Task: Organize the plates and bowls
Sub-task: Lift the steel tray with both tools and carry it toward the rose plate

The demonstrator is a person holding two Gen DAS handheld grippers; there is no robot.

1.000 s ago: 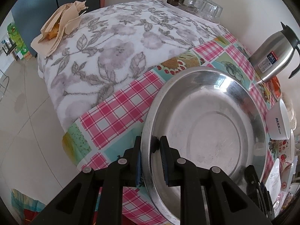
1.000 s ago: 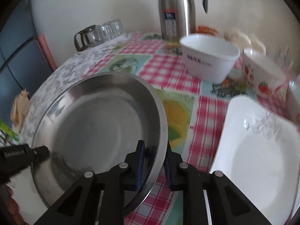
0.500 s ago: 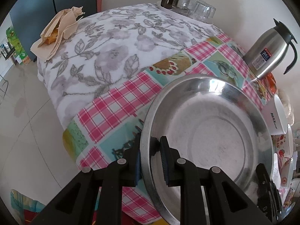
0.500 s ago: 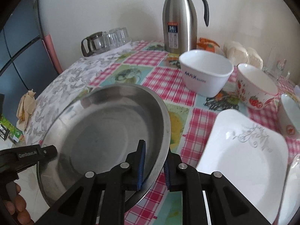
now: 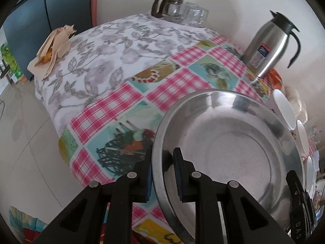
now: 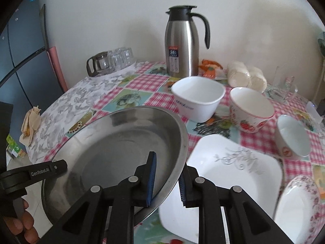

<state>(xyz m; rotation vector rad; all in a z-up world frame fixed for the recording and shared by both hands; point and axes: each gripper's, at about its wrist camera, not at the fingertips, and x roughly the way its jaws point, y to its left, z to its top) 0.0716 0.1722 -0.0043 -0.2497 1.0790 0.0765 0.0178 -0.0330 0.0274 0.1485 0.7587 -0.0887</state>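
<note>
Two grippers, one load: the steel basin (image 6: 113, 152) is carried between both, clear of the checked tablecloth (image 5: 121, 109).
Steel basin: biggest thing here, tilted, its far rim over the cloth near the table's edge; the right rim overhangs the square white plate (image 6: 233, 174).
Square white plate: flat on the cloth beside the basin, with a floral-rimmed dish (image 6: 300, 205) at its right.
Bowls: a white square bowl (image 6: 198, 97), a strawberry bowl (image 6: 250, 109) and a small white bowl (image 6: 292, 136) stand behind the plate, each apart.
Left gripper (image 5: 162, 174): clenched on the basin's near-left rim, one pad inside, one outside.
Right gripper (image 6: 166, 180): astride the opposite rim, grasping it; its jaws have just eased a touch wider, rim between them.
Doing it well: I'd keep both hands level and moving together, since a thin slick rim could slide out of that looser right hold.
Watch: clear the plate's corner before setting down.
</note>
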